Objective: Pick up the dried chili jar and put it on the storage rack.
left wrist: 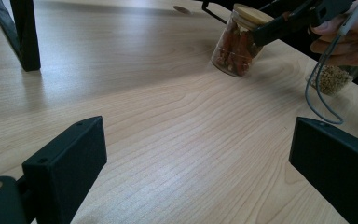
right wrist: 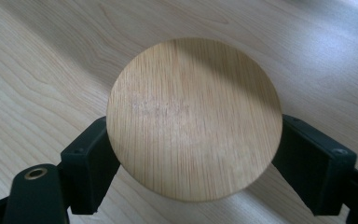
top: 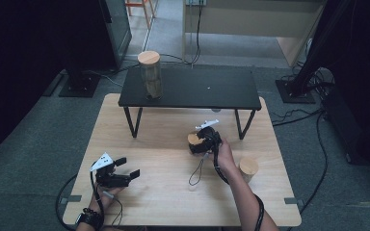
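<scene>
A small glass jar (top: 194, 143) with a round wooden lid (right wrist: 193, 116) and red dried pieces inside (left wrist: 233, 46) sits at the middle of the wooden table (top: 173, 192), leaning slightly. My right gripper (top: 203, 142) comes down on it from above, and both jaws press on opposite sides of the lid in the right gripper view. My left gripper (top: 127, 167) rests low at the table's front left. Its jaws stand wide apart over bare wood (left wrist: 198, 140), holding nothing.
A second short jar (top: 248, 168) of pale seeds (left wrist: 331, 79) stands right of my right hand. A black low shelf (top: 197, 89) crosses the table's back and carries a tall wooden-lidded jar (top: 150, 74) at its left end. A thin cord (top: 197, 174) hangs from the right gripper.
</scene>
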`<state>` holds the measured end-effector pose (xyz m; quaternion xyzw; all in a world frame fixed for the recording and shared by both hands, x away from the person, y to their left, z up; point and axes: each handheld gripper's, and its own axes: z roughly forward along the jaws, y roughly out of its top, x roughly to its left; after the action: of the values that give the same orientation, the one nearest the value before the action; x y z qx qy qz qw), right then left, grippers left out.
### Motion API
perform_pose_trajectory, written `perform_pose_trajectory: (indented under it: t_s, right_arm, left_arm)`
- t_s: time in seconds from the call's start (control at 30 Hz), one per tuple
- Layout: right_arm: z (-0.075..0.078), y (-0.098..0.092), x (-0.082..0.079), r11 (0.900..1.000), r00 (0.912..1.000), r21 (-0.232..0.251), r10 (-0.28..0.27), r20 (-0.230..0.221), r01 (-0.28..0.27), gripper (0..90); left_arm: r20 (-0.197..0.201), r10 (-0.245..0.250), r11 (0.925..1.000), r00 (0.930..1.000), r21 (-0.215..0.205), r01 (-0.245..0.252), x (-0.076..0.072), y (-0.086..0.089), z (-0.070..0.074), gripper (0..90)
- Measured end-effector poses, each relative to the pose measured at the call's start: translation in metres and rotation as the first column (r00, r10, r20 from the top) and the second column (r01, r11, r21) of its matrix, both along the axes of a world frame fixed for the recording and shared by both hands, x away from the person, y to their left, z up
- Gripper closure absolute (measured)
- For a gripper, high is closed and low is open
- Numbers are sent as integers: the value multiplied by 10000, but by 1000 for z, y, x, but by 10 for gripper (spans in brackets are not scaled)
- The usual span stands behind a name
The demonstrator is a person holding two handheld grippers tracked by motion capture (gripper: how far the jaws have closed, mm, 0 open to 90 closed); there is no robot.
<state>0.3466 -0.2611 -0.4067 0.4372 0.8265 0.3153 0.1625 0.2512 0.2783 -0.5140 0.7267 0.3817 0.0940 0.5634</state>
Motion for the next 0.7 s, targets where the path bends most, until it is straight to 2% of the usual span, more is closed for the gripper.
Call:
perform_pose_trajectory:
  t_s: [0.2, 0.27, 0.4, 0.6, 0.7]
  right_arm:
    - [-4, 7, 6, 9998, 9999, -209, -8, -109, 6, 192]
    - [-5, 7, 6, 9998, 10000, -180, -48, -74, 47, 242]
    - [-5, 8, 3, 9997, 10000, -245, -36, 39, 37, 250]
    - [0, 9, -2, 9986, 9999, -530, 89, 69, -85, 252]
    - [6, 5, -7, 9991, 9996, -349, 256, 146, -251, 253]
  left_arm:
    - [-2, 21, 10000, 10000, -59, -21, 0, 1, -1, 40]
    - [-8, 16, 10000, 10000, -64, -16, 0, 1, -1, 40]
    - [12, 27, 10000, 10000, -82, -26, 0, 2, -1, 40]
    - [2, 37, 9999, 10000, -137, -37, 0, 2, -1, 40]
    - [-1, 54, 9999, 10000, -143, -54, -1, 2, -2, 40]
